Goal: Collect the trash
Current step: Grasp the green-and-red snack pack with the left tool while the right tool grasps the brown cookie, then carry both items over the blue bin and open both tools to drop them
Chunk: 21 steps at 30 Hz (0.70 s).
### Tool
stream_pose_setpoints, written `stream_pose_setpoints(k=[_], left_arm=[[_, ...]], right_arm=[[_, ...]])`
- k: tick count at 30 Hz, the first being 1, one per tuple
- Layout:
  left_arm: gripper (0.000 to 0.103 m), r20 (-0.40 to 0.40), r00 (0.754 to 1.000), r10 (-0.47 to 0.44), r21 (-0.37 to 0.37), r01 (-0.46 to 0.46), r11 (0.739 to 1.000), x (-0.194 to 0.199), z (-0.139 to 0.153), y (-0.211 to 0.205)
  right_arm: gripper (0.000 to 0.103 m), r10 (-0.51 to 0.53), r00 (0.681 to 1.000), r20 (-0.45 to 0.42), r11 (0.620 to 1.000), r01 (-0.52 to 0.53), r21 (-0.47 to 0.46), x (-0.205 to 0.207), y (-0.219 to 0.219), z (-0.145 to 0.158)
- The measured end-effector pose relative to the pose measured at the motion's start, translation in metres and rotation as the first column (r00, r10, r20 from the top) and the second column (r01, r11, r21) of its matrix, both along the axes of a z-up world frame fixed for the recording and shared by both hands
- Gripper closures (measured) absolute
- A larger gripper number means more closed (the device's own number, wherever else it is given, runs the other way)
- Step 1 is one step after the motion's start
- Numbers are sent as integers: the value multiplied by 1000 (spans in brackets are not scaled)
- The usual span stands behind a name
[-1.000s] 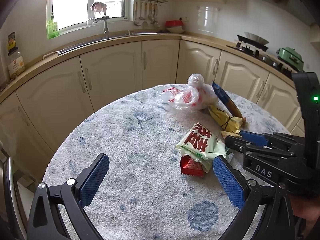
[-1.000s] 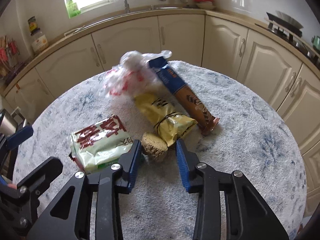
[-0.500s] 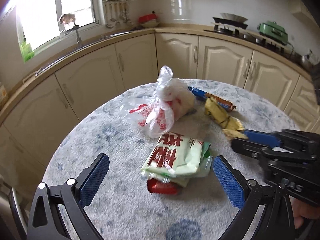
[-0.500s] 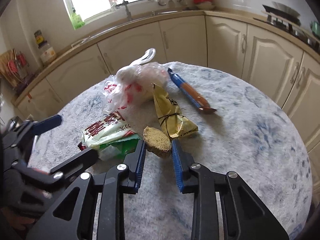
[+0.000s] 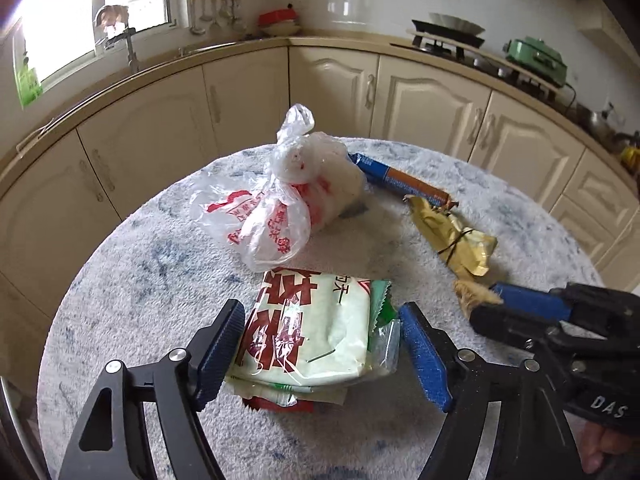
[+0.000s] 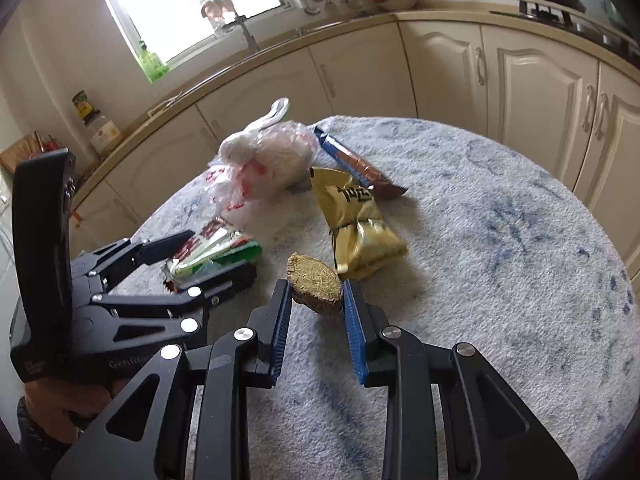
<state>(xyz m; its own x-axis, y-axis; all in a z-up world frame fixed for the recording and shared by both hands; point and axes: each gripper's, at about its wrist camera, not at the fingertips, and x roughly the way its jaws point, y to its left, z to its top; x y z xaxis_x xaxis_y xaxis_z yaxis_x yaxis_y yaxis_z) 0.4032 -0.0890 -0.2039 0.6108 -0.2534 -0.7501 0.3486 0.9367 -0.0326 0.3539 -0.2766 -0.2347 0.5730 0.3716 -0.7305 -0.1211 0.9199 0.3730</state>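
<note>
On the round table (image 5: pixel 152 288) lies a stack of flat packets (image 5: pixel 316 332), the top one pale green with red characters. My left gripper (image 5: pixel 322 320) straddles the stack and its jaws are closing; a thin gap still shows at the right pad. From the right wrist view the stack (image 6: pixel 216 250) sits between the left gripper's fingers (image 6: pixel 168 242). My right gripper (image 6: pixel 317 300) is shut on a brown fibrous lump (image 6: pixel 314 278), also seen as the brown lump (image 5: pixel 470 298) at the right gripper's tips (image 5: pixel 520 306).
Farther back lie a knotted white plastic bag with red print (image 5: pixel 288 200), a gold packet (image 5: pixel 452 236) and a blue-and-brown wrapper (image 5: pixel 400 182). Cream cabinets (image 5: pixel 248 96) curve behind the table, with a sink tap (image 5: pixel 128 46) and a stove (image 5: pixel 448 38).
My left gripper has come forward and down over the packet stack and its jaws have narrowed around it. My right gripper has shifted a little with the brown lump still held.
</note>
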Motion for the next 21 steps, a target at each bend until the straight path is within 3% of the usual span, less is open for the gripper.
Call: stream_pose_setpoints(k=[10,21], left_arm=[[33,80,996,32,-88,-25,996,-63,13,27],[33,104,994,29,-153,-13,988,-151,33,36]], right_arm=[[76,24,1000,-14,998,-25,-56,-24,8,3],[76,10,1000,18,997,-8,-83,-78,-2,23]])
